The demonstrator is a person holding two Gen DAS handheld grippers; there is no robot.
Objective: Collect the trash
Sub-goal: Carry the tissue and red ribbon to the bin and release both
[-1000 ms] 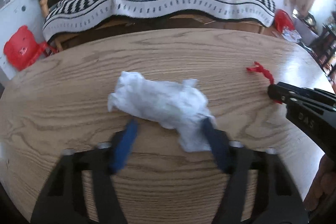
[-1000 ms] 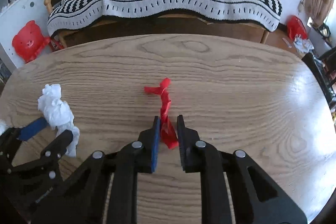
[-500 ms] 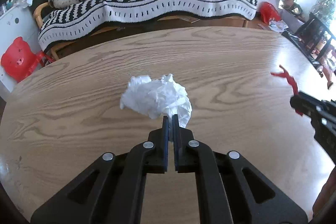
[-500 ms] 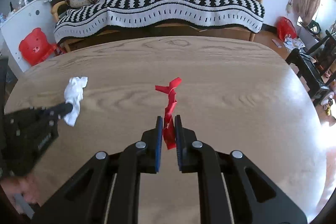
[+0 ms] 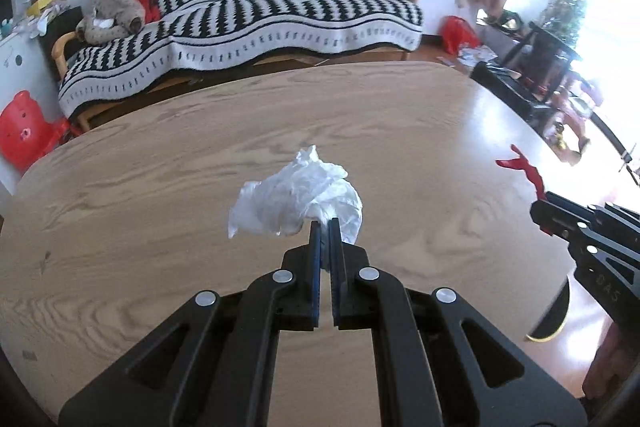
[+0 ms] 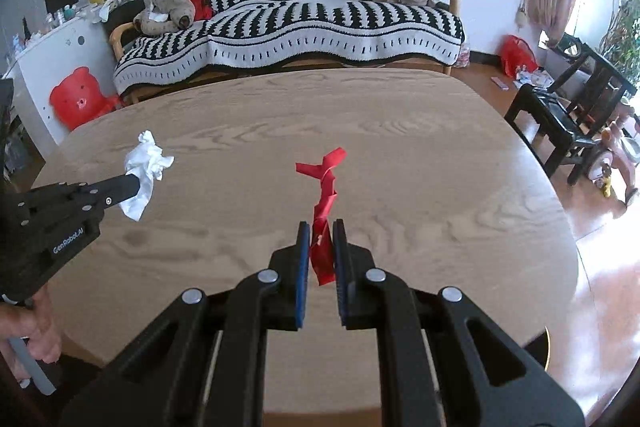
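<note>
Two hand-held grippers hang above a wooden table (image 5: 160, 187), each clamped on a piece of trash. The left gripper (image 5: 325, 227) has its blue-padded fingers pressed together on the near edge of a crumpled white tissue (image 5: 296, 203), which bunches out ahead of the fingertips and to their left, raised off the tabletop. From the right wrist camera the same tissue (image 6: 146, 167) shows at the tip of the left gripper (image 6: 136, 185), with loose paper above and below the fingers — the person's hand (image 6: 28, 331) grips the handle at the lower left edge of that view.

The right gripper (image 6: 321, 227) is closed on the lower end of a twisted red strip (image 6: 326, 203) (a wrapper or ribbon, the pictures do not settle which). The strip stands up from between the blue pads and ends in a forked, folded tip over the middle of the table. In the left wrist view the red strip (image 5: 524, 171) rises from the right gripper (image 5: 538, 215) near the table's right edge, well apart from the tissue.

Beyond the table stands a sofa (image 6: 320, 27) under a black-and-white zigzag blanket, with a stuffed toy (image 6: 164, 11) at its left end and a red bear-faced stool (image 6: 78, 97) on the floor to its left. Dark chairs (image 6: 560, 115) sit by the bright window on the right.
</note>
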